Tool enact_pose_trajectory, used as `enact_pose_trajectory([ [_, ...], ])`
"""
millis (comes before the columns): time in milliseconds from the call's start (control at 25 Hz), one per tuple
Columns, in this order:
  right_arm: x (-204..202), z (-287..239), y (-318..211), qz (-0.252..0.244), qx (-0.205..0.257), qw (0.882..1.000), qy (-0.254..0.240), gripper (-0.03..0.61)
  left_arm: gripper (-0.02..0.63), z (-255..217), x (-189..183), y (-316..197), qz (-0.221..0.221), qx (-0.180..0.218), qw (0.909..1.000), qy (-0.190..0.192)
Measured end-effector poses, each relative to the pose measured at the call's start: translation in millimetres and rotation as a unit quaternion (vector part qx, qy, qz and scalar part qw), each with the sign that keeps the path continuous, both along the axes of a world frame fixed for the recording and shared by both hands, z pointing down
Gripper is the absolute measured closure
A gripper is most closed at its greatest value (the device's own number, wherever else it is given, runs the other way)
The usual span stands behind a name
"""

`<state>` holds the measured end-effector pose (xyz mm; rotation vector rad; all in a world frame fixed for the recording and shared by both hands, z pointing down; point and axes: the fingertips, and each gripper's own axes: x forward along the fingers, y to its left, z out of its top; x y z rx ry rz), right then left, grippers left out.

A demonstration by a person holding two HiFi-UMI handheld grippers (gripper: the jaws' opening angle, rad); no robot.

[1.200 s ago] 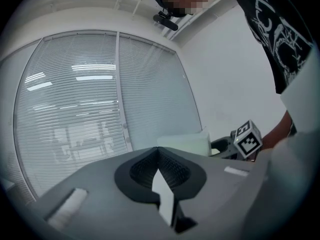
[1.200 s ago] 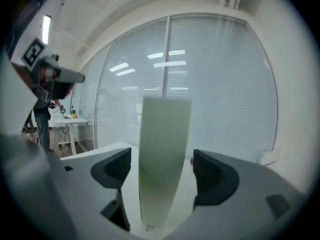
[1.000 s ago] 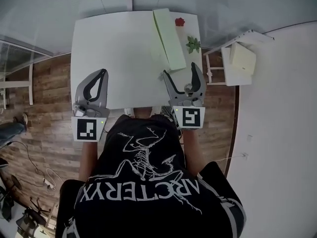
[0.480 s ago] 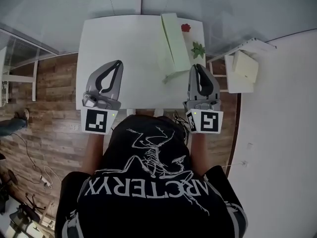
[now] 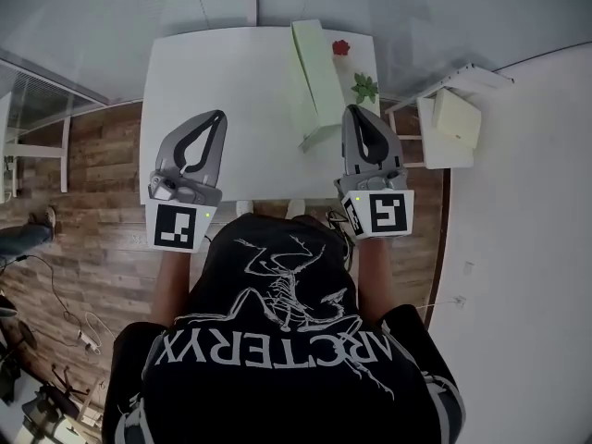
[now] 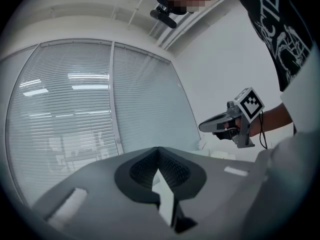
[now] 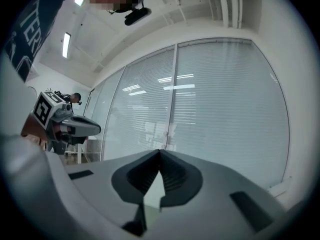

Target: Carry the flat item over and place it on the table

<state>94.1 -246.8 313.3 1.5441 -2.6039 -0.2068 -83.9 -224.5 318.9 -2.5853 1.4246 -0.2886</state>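
Observation:
The flat item (image 5: 317, 77) is a long pale green slab lying on the white table (image 5: 231, 91), towards its right side, running from the far edge to the near one. My right gripper (image 5: 357, 111) is shut just to the right of the slab's near end, with nothing between its jaws. My left gripper (image 5: 218, 117) is also shut and empty, above the table's near left part. In the gripper views the left gripper (image 6: 158, 149) and the right gripper (image 7: 160, 151) both point up at the window blinds.
A red flower (image 5: 341, 46) and a small green plant (image 5: 363, 86) sit at the table's right edge. A white side stand (image 5: 435, 146) with a pale box (image 5: 457, 116) is to the right. Wooden floor lies to the left.
The right gripper's jaws have gone from wide open to shut, and it now sits beside the slab's near end. The left gripper has stayed shut.

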Motion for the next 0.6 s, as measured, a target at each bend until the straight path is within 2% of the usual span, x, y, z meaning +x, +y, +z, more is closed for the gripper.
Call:
enact_pose_trajectory([
  [600,-8.7,-4.1,10.9,-0.006,0.009,1.000,0.003,0.568,0.604,-0.9,-2.7,2.8,-0.007,0.000,1.0000,0.003],
])
